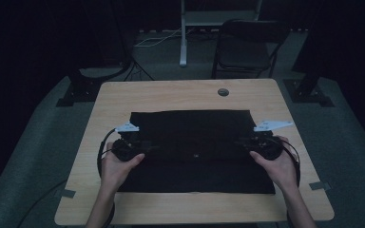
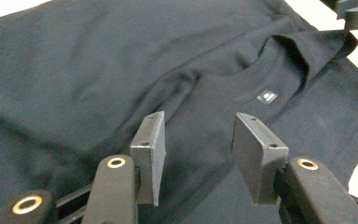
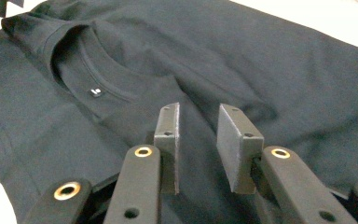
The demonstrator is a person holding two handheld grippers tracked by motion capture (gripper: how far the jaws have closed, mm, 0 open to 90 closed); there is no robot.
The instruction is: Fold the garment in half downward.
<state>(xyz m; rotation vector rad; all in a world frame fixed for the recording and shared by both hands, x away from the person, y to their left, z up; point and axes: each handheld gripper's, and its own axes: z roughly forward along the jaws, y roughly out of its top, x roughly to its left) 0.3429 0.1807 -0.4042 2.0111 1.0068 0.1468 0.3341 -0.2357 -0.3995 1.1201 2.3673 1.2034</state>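
Dim surroundings are framing a wooden counter (image 1: 171,95) on which a black shirt (image 1: 195,137) is lying folded. The left hand-held gripper (image 2: 198,140) and right hand-held gripper (image 3: 198,135) are being held partly open just above the shirt, empty, with the collar lying ahead between them. Loose cloth may be getting snagged by a pad as they lift, undoing the fold.
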